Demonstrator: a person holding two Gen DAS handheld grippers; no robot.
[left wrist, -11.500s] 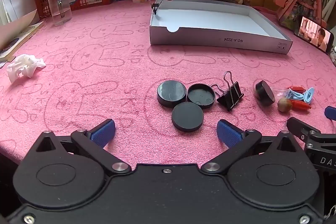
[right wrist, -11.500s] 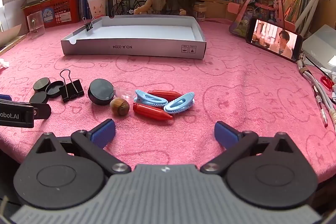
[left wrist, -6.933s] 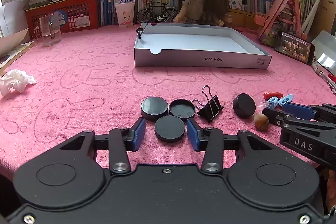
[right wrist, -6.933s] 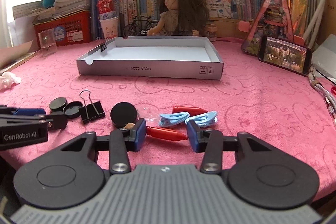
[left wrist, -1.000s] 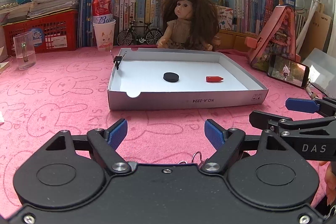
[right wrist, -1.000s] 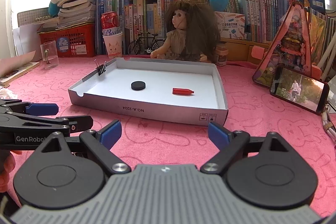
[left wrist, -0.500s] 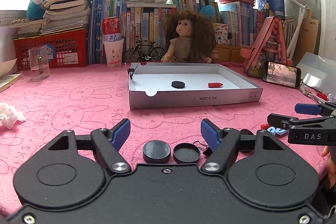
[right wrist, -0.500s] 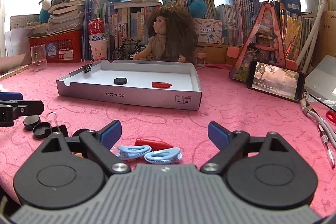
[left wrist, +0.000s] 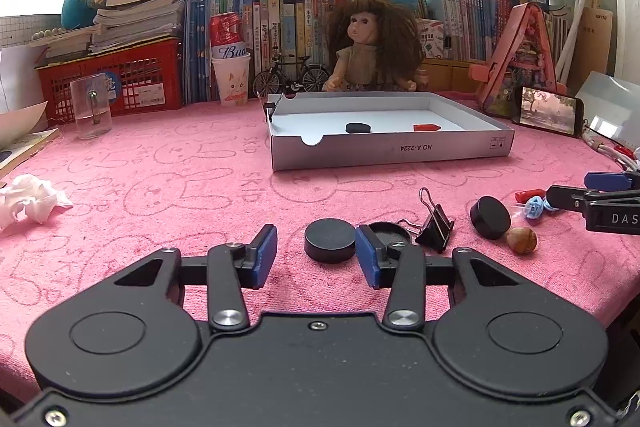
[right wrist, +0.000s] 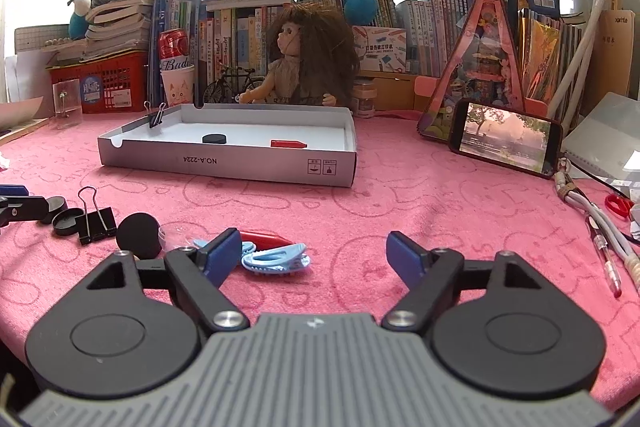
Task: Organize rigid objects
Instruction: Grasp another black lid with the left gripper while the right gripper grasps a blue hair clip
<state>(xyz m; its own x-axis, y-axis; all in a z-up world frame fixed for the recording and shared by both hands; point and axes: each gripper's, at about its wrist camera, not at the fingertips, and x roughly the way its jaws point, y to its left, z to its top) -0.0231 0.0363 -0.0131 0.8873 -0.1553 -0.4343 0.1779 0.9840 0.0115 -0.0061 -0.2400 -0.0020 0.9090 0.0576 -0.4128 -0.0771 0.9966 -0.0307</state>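
Observation:
A grey cardboard tray (left wrist: 392, 151) on the pink cloth holds a black disc (left wrist: 358, 127) and a red crayon (left wrist: 426, 127). My left gripper (left wrist: 316, 257) is open, low over the cloth, with a black round lid (left wrist: 329, 245) just ahead between its fingertips, not gripped. Beside it lie an open black lid (left wrist: 394, 230), a binder clip (left wrist: 435, 225), a black puck (left wrist: 490, 223) and a brown nut (left wrist: 522, 239). My right gripper (right wrist: 310, 253) is open; blue hair clips (right wrist: 276, 259) and a red crayon (right wrist: 264, 237) lie by its left finger.
A doll (left wrist: 372, 47), model bicycle, cup and red basket (left wrist: 120, 83) stand behind the tray. A glass (left wrist: 90, 109) and crumpled tissue (left wrist: 28, 197) lie at left. A phone (right wrist: 506, 139), cables and a pen (right wrist: 604, 253) lie at right.
Both grippers have dropped lower and closer to the loose items. The left jaws have narrowed around the black lid. The right gripper stays wide open.

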